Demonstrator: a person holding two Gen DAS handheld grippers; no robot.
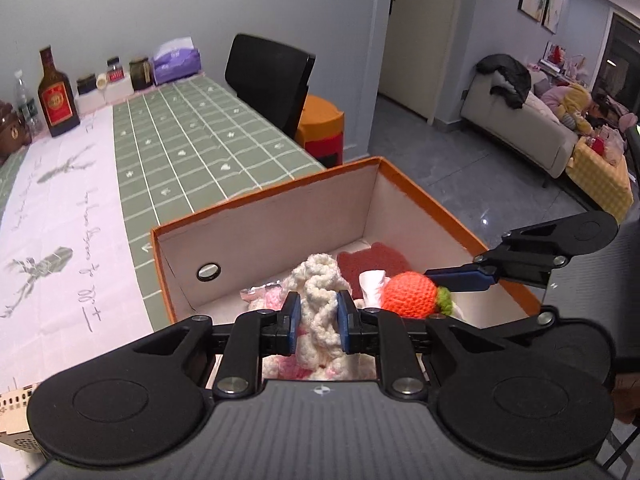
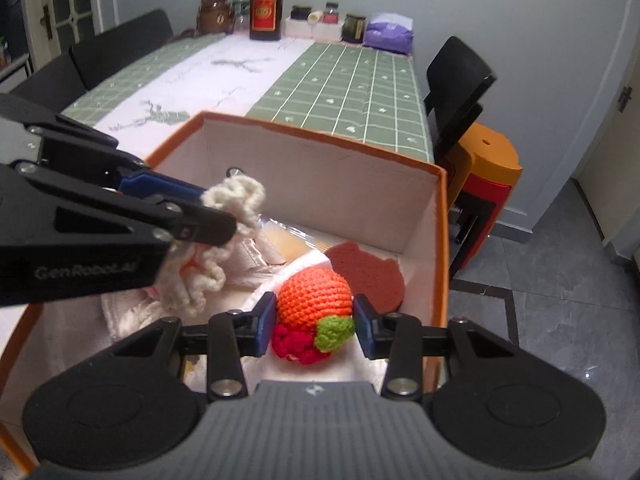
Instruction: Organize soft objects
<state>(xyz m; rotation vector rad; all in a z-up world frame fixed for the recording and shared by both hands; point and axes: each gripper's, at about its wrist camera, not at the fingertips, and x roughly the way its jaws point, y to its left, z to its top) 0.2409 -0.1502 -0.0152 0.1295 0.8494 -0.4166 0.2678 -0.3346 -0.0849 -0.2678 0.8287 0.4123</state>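
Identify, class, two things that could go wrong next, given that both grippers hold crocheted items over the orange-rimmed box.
1. The left gripper pinches the cream yarn piece by a narrow strand; the rest hangs loose and could snag on other items or slip free.
2. The right gripper holds the round orange crocheted strawberry between its pads; being round and soft, it might squeeze out. The two grippers are also close together above the box, so they might collide.

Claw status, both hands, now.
Left claw: closed on the cream knitted piece, over the orange box.
Right claw: closed on the orange crocheted strawberry.
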